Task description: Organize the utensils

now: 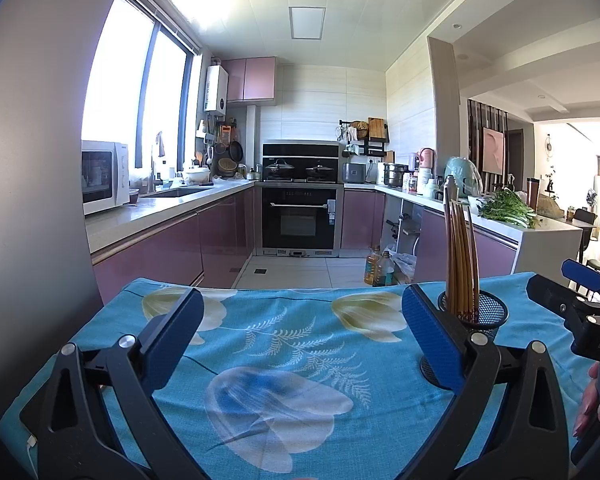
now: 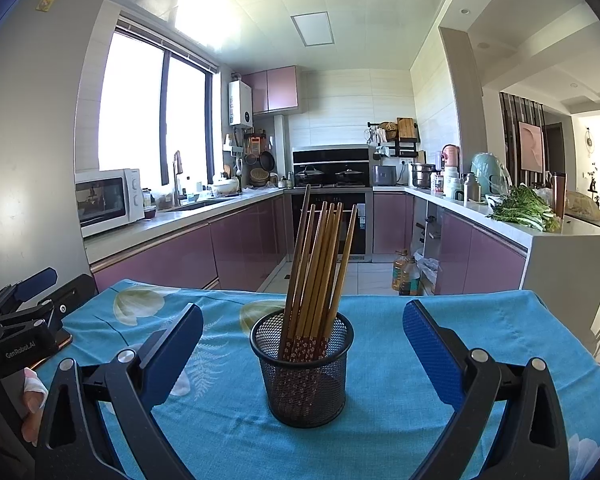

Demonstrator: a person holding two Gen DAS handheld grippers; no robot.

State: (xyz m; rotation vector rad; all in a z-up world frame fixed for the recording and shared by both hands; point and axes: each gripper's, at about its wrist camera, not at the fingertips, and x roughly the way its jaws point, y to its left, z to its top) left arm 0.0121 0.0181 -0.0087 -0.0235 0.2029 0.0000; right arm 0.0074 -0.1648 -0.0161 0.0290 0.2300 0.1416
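A black mesh holder (image 2: pixel 302 372) stands upright on the blue floral tablecloth (image 2: pixel 380 420), holding several wooden chopsticks (image 2: pixel 320 264) with red patterned ends. My right gripper (image 2: pixel 302 344) is open and empty, its blue pads either side of the holder without touching it. In the left wrist view the holder (image 1: pixel 484 312) with chopsticks (image 1: pixel 462 256) stands to the right, partly behind the right pad. My left gripper (image 1: pixel 300 336) is open and empty over bare cloth (image 1: pixel 280 360). Each gripper shows at the edge of the other's view, the right gripper (image 1: pixel 580 300) and the left gripper (image 2: pixel 24 308).
The table's far edge (image 2: pixel 340 294) drops to the kitchen floor. Beyond are purple cabinets, a microwave (image 2: pixel 108 200), an oven (image 1: pixel 300 220), oil bottles (image 2: pixel 406 274) on the floor and greens (image 2: pixel 524 210) on the right counter.
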